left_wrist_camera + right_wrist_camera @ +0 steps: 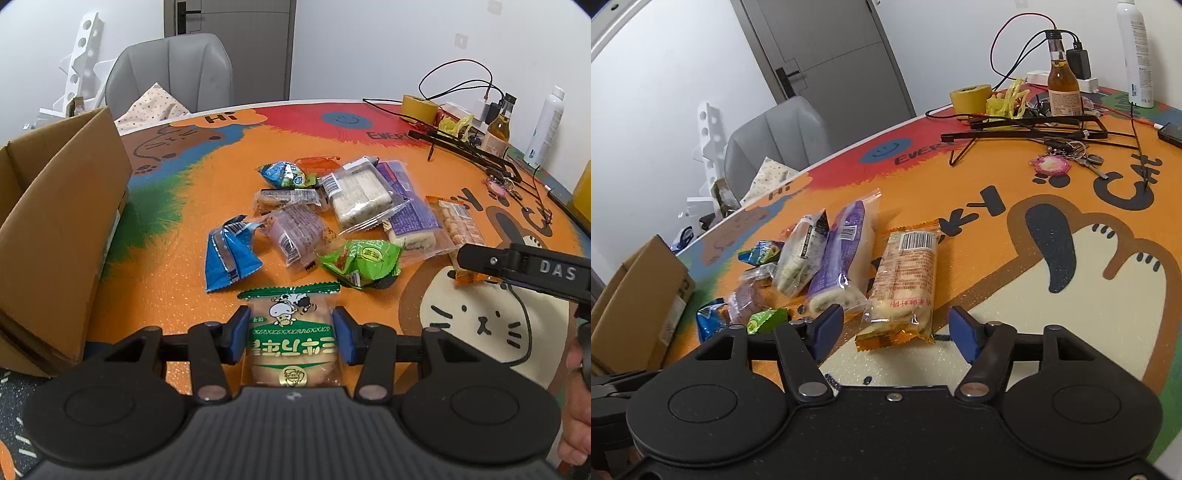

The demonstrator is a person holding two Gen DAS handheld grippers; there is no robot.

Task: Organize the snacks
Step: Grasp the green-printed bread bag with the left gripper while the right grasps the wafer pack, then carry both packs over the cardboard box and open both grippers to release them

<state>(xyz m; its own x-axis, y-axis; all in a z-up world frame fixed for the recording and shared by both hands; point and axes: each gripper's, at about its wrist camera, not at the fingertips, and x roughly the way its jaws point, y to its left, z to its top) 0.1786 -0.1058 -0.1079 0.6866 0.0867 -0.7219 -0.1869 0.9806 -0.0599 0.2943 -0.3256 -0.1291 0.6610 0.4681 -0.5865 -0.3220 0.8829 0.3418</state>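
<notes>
My left gripper [291, 334] has its blue pads against both sides of a green-and-tan cow-print bread packet [291, 332] just above the table. A pile of snack packets lies beyond it: a blue packet [229, 254], a green packet [364, 260], a purple one [406, 206], a clear cake pack [356, 194]. My right gripper [897, 328] is open around the near end of an orange biscuit packet [905, 284] that lies on the table. In the left wrist view, the right gripper [517, 266] shows at the right over that orange packet [458, 225].
An open cardboard box [55, 221] stands at the left table edge. At the far right are a yellow tape roll [969, 96], a glass bottle [1062, 83], a white spray bottle [1137, 55], black wire stand, cables and keys [1075, 157]. A grey chair [173, 74] stands behind the table.
</notes>
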